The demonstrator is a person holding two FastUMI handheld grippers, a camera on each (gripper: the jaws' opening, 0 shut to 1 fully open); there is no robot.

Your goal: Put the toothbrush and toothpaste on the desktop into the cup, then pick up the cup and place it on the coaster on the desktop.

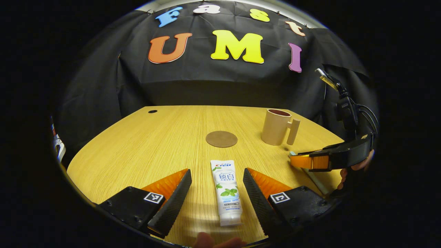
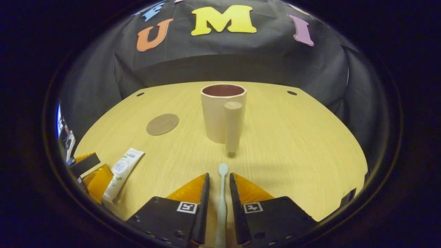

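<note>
A white toothpaste tube (image 1: 226, 191) lies flat on the wooden desktop (image 1: 144, 148), between the fingers of my left gripper (image 1: 217, 174), which is open and not touching it. A pale toothbrush (image 2: 222, 196) lies on the desk with its head pointing at the cup. My right gripper (image 2: 219, 176) straddles its handle, nearly closed, with thin gaps on both sides. The beige cup (image 2: 220, 113) stands upright, its handle (image 2: 233, 125) toward the right gripper. The round brown coaster (image 1: 221, 138) sits left of the cup (image 1: 277, 126). The right gripper (image 1: 306, 161) also appears low over the desk.
The coaster (image 2: 162, 124), toothpaste (image 2: 122, 168) and left gripper (image 2: 89, 168) are at the left of the right gripper view. Cable holes (image 1: 152, 111) (image 2: 291, 92) mark the far corners. A hand (image 1: 358, 167) holds the right gripper near the desk's right edge.
</note>
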